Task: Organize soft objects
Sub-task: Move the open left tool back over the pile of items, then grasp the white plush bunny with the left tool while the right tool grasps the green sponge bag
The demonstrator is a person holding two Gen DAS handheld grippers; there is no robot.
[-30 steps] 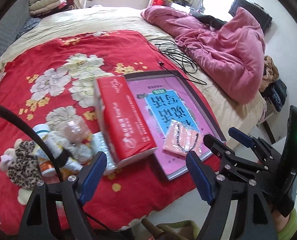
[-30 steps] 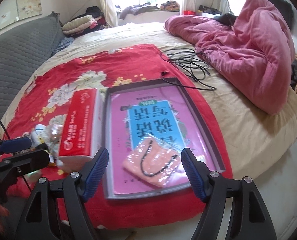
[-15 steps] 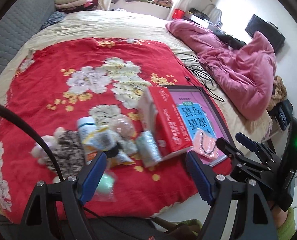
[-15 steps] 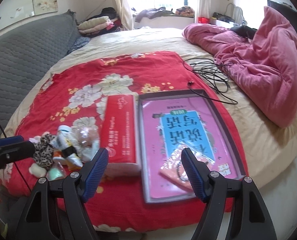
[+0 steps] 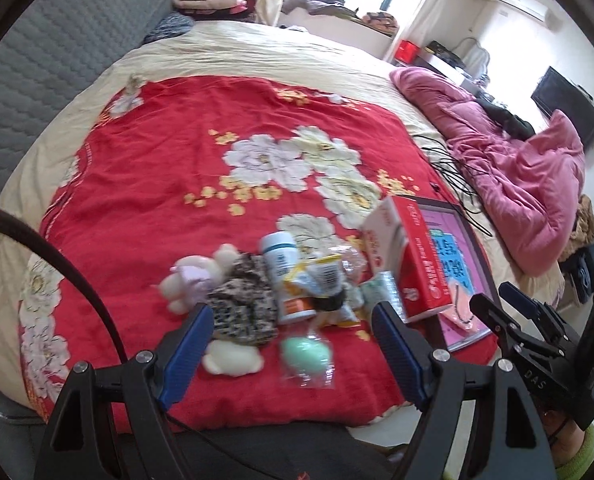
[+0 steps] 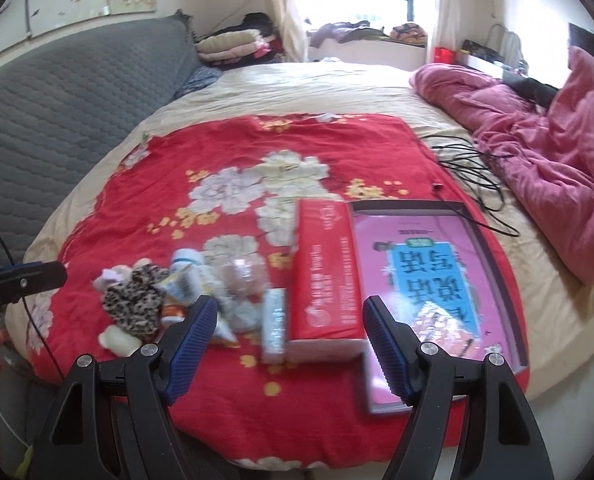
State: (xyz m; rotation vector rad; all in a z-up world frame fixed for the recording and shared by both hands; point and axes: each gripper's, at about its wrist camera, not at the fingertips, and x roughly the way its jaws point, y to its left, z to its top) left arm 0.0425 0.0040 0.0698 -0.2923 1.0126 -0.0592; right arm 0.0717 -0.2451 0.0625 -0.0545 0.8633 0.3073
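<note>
1. Both views have slid leftward along the bed over the last second. A second ago the left wrist view was filled by the red tissue pack (image 5: 411,256) and the pink book (image 5: 455,268); now the heap of small things sits between the left gripper (image 5: 293,344) jaws, with book and pack off to the right.
2. In the right wrist view the right gripper (image 6: 289,340) has made the same shift: the book (image 6: 429,280) was centred between its jaws, and now the tissue pack (image 6: 325,276) is.
3. Both pairs of jaws stand wide and empty, unchanged through the second.
4. My reading: the sorting has not begun; the hands are lining up on the pile, and nothing is lifted yet.
5. The soft things lie at the near edge of the red floral blanket (image 5: 185,168): a leopard-print fabric piece (image 5: 243,308), a pale plush toy (image 5: 195,280) touching it, and a cream plush piece (image 5: 233,360) just in front.
6. Only the left wrist view shows the mint-green egg-shaped item in a clear wrapper (image 5: 307,354); in the right view a jaw seems to cover that spot.
7. The left view also shows the right gripper from the side, at the far right.
8. Only the right wrist view shows the whole book inside its dark frame.
</note>
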